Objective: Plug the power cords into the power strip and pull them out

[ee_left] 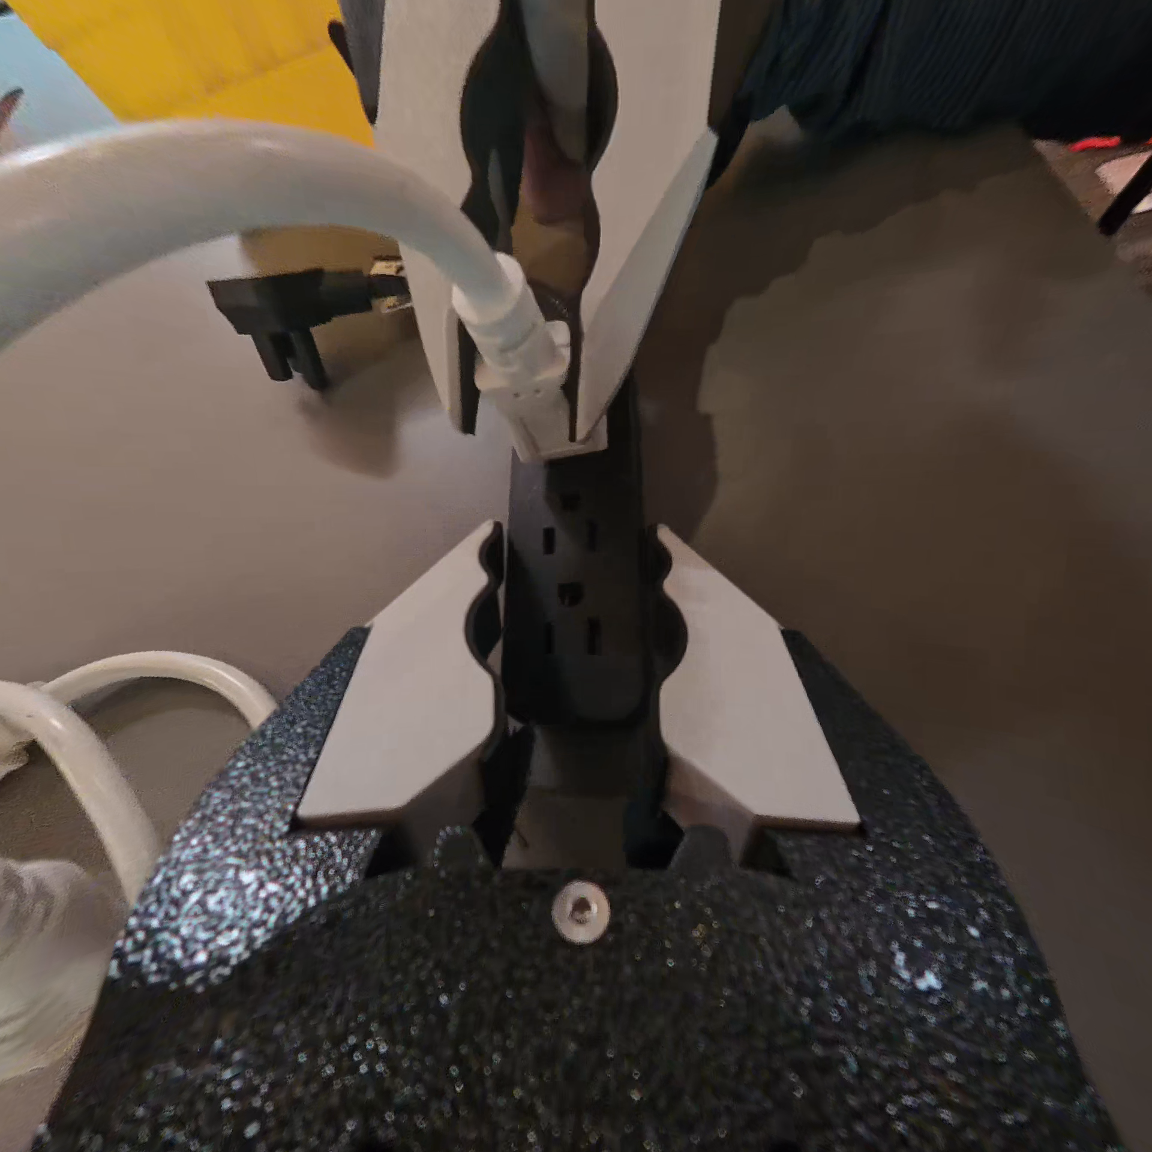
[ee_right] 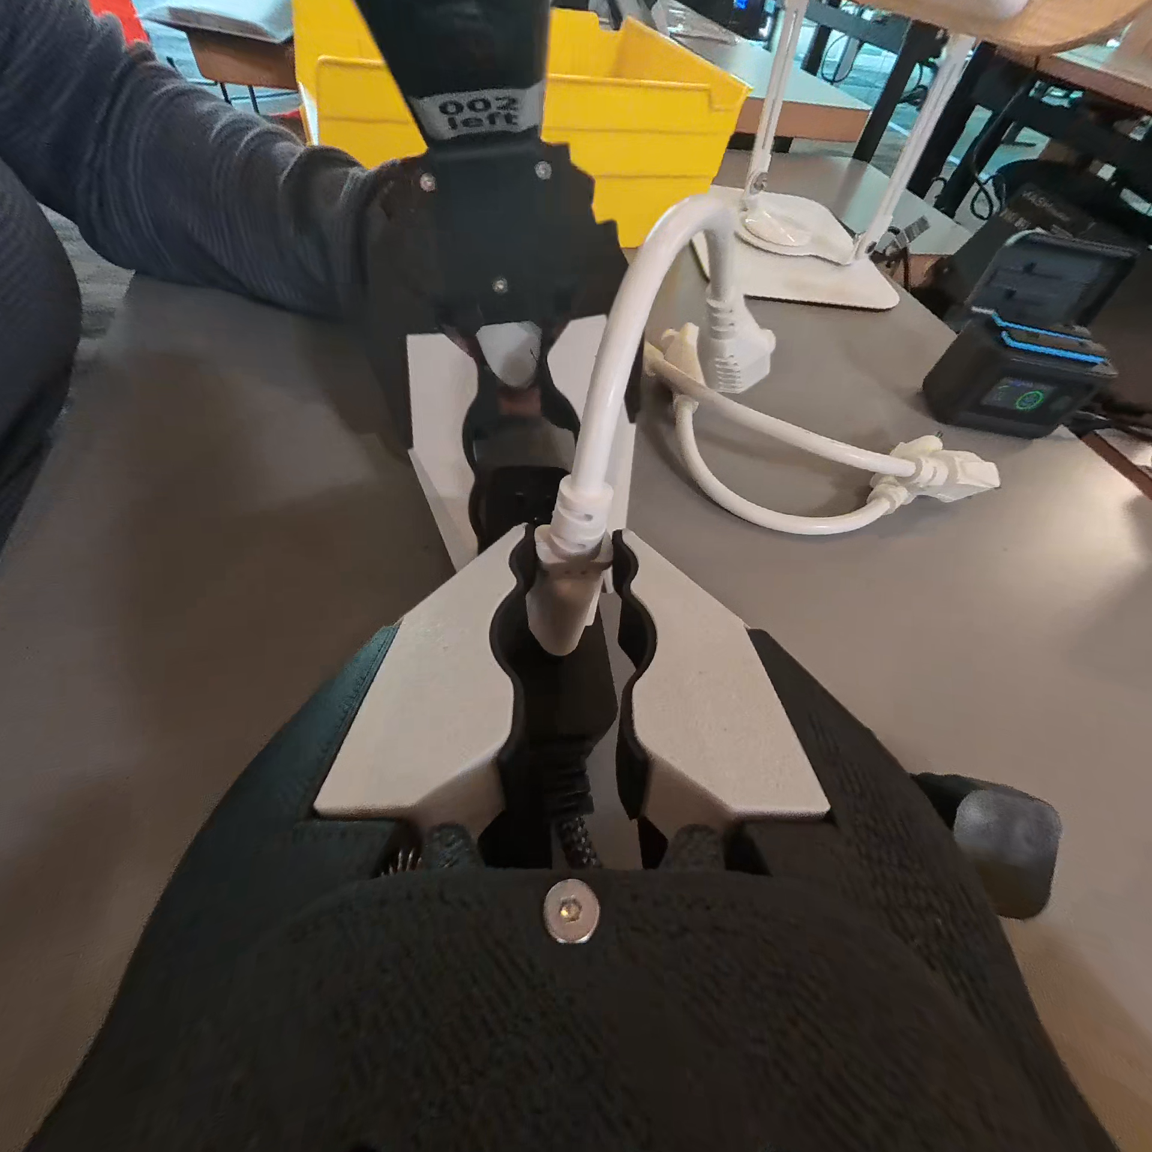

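My left gripper (ee_left: 576,629) clamps the power strip (ee_left: 573,598); right gripper (ee_right: 570,561) pinches the white plug (ee_right: 564,592) at twelve o'clock, so I'd move it straight

White label with print on the left gripper (ee_right: 511,430) body, small lit screen on a black power unit (ee_right: 1022,349)

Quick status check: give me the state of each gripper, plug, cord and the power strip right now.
Left gripper: closed around the power strip's end, steadying it.
Right gripper: shut on the white plug.
White plug: tilted, at the strip's face; whether it is seated cannot be told.
Power strip: flat on the table, two near outlets empty.
Spare white cords: loose on the table, unplugged.
Black plug: lying on the table, unplugged.
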`<state>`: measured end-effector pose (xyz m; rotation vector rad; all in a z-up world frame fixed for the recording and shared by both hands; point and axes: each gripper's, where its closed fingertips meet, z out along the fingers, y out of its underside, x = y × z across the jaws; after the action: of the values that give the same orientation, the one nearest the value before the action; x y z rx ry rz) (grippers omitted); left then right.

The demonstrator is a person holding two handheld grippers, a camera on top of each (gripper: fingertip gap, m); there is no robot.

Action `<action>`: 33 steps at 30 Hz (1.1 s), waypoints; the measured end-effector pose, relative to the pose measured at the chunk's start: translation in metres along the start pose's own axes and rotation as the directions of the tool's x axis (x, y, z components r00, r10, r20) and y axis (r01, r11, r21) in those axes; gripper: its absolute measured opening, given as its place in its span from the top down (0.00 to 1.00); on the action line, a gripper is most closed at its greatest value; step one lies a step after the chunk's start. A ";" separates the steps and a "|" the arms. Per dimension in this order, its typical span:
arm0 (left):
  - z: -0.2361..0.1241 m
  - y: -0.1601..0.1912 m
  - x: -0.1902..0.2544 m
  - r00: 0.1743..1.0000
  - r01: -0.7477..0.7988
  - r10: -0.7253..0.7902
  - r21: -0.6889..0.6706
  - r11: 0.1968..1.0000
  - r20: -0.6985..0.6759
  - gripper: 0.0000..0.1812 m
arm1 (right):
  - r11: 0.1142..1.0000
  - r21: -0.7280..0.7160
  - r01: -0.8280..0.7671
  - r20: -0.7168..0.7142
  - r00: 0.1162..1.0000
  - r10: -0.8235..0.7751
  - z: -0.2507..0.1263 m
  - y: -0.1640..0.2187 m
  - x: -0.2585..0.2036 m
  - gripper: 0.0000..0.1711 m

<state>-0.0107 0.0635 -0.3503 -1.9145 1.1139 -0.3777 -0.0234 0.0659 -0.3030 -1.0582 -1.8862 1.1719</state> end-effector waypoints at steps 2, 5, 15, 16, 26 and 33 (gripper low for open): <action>0.003 0.002 0.002 0.997 0.076 -0.076 -0.016 0.997 -0.026 0.76 | 0.999 -0.008 0.035 0.006 0.999 -0.034 -0.001 0.001 -0.003 0.87; 0.004 0.004 0.002 0.988 0.144 -0.146 -0.036 0.989 -0.054 0.76 | 1.000 -0.008 0.026 0.027 0.999 -0.026 -0.005 0.004 -0.005 0.86; 0.005 0.004 0.004 0.988 0.146 -0.148 -0.039 0.988 -0.046 0.76 | 1.000 -0.008 0.025 0.025 0.999 -0.025 -0.003 0.005 -0.009 0.86; 0.005 0.004 0.004 0.988 0.146 -0.148 -0.038 0.989 -0.046 0.76 | 0.999 -0.017 0.027 0.021 0.999 -0.027 -0.007 0.007 -0.007 0.86; 0.002 0.005 0.004 0.985 0.152 -0.154 -0.038 0.988 -0.072 0.76 | 0.989 -0.007 0.151 -0.062 0.987 -0.151 0.001 0.000 -0.011 0.75; -0.001 0.007 0.005 0.992 0.110 -0.112 -0.033 0.993 -0.060 0.76 | 0.958 0.248 0.144 -0.175 0.979 -0.102 -0.023 -0.034 0.011 0.47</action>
<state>-0.0132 0.0574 -0.3562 -2.0086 1.0607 -0.4876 -0.0182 0.0749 -0.2619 -0.8509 -1.5994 1.1866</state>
